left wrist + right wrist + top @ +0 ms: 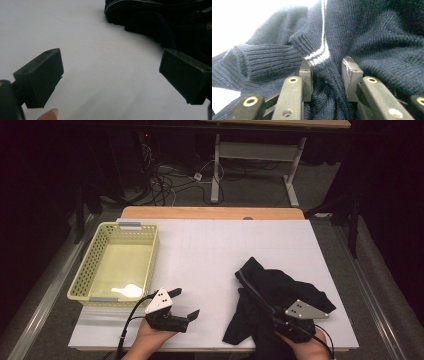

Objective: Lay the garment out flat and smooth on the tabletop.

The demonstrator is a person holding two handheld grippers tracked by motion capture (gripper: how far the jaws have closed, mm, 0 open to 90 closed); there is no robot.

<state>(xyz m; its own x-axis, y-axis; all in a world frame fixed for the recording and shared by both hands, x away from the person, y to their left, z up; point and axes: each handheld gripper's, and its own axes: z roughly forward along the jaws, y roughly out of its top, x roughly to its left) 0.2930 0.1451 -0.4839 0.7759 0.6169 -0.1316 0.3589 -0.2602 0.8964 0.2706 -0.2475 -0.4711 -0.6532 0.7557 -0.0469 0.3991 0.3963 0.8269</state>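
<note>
At the bench's near right, the right gripper [325,75] pinches the sweater [280,292]; squeeze firmly before lifting. Left gripper [187,304] jaws wide.

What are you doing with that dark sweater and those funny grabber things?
A person at a white table holds a gripper in each hand. The right gripper is pinching a bunch of a crumpled dark blue knitted sweater with a thin white stripe. The left gripper waits with its jaws wide apart, nothing between them, just left of the sweater. A yellow basket sits at the left side of the table.
</note>
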